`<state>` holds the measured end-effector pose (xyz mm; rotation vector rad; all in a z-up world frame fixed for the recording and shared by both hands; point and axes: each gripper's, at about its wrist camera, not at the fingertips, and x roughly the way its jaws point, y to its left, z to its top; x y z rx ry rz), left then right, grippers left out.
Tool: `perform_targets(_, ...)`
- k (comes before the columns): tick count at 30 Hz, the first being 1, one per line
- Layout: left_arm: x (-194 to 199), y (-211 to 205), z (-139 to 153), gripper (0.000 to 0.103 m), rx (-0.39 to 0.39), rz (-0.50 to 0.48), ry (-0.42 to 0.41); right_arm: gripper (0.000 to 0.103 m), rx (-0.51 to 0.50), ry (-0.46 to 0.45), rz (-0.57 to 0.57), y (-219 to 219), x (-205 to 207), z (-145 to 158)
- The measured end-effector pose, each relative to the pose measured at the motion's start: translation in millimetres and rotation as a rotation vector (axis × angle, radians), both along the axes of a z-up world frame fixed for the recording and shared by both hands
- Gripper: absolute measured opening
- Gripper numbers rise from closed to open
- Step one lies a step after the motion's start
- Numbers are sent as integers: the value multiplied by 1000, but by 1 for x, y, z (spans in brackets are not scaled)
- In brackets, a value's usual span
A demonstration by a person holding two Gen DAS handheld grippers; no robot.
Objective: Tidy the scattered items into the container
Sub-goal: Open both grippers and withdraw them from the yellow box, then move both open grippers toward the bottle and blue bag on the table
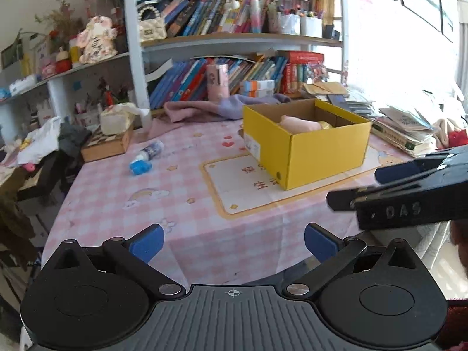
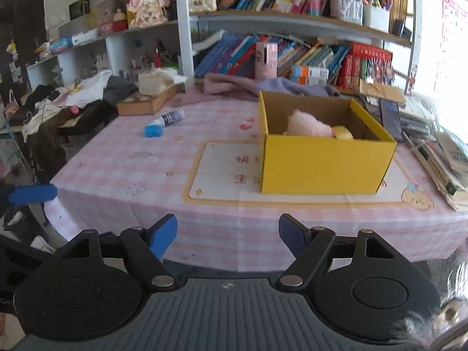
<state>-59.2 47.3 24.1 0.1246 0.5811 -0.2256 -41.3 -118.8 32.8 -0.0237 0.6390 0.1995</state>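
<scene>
From the left wrist, the left gripper (image 1: 234, 241) hangs spread and empty above the near edge of the pink checked tablecloth (image 1: 181, 210), the yellow box (image 1: 304, 143) ahead to the right holding a pink soft toy (image 1: 298, 124), a blue-capped bottle (image 1: 146, 156) lying well to its left, and the right gripper's (image 1: 351, 187) side showing. From the right wrist, the right gripper (image 2: 228, 235) is likewise spread and empty, and here the box (image 2: 324, 163) interior opens up, with a yellow item (image 2: 343, 133) beside the toy (image 2: 307, 125), while the bottle (image 2: 165, 122) lies far left.

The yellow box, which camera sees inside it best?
The right wrist view: it looks down over the near wall of the yellow box, showing the pink soft item and a yellow one beside it. The left wrist view shows the box corner-on, its contents mostly hidden.
</scene>
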Motion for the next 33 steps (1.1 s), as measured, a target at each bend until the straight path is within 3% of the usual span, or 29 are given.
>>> perform_targets(4,-6,15,3,103,-14,37,-32,76,-2,-36,72,19,-4,6)
perform_targets(15,-10,46,4,103,-13,133,-39,72,1,10,163,56,14,2)
perform_targets(33,30,77,-11,103,-39,190,14,72,75,94,141,67,67,-15)
